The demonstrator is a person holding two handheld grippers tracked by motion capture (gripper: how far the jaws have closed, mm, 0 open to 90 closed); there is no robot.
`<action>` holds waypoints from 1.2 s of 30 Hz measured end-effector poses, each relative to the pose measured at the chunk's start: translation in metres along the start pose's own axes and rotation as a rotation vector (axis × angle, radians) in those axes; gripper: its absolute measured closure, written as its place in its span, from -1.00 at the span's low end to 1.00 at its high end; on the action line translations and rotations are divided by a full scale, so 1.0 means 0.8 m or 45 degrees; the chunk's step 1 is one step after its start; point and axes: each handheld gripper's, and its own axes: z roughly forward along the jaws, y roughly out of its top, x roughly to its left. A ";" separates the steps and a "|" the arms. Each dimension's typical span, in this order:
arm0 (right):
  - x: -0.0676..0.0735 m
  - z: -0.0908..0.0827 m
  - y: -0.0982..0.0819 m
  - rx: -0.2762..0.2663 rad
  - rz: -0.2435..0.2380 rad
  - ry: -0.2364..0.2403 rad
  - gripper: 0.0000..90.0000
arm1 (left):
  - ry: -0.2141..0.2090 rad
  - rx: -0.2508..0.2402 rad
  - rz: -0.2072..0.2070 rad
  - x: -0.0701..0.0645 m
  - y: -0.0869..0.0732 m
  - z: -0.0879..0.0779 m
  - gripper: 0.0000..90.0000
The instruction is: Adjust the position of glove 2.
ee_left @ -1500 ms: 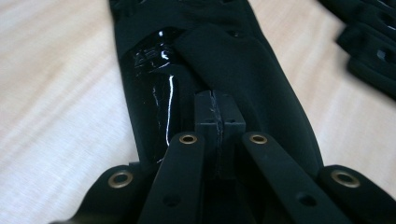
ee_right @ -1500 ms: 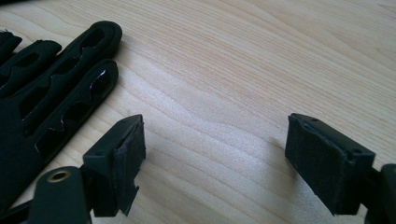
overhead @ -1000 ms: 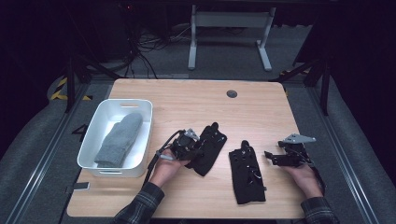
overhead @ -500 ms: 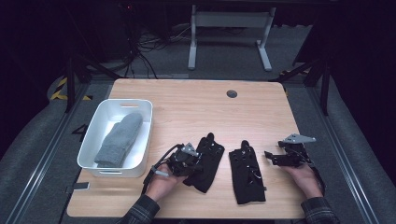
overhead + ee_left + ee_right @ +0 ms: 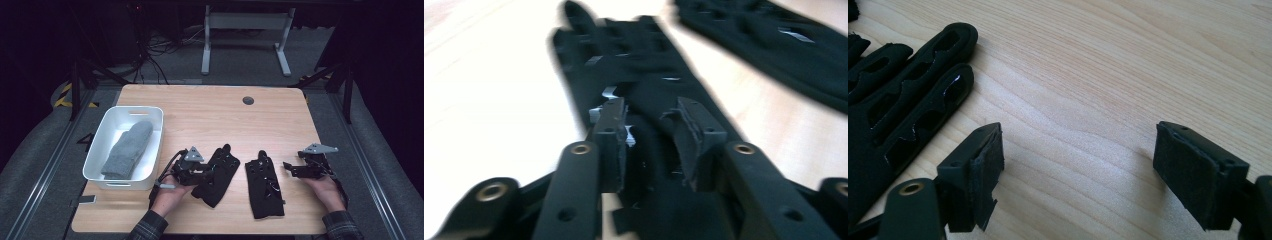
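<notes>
Since a second ago, our left gripper [image 5: 202, 172] has drawn back toward the near edge of the table [image 5: 200, 115], dragging the left black glove [image 5: 217, 175] with it, so that the glove now lies slanted, fingers pointing away from us, near the white bin [image 5: 97, 160]. Its jaws have just been opening a little; in the left gripper view they stand narrowly apart with a fold of the glove [image 5: 644, 95] between them, the pads seemingly no longer pressing. This glove is flat, dark, with small pale marks along its fingers. Just beside it lies the second black glove [image 5: 264, 185], apart from it. Our right gripper [image 5: 302, 170] rests near that glove, jaws wide over bare wood. Farther left, a grey mitten [image 5: 127, 150] lies inside the bin.
</notes>
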 end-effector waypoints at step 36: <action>0.000 0.000 0.000 0.000 0.000 0.002 -0.54 | -0.047 0.065 -0.064 -0.010 0.003 0.028 0.34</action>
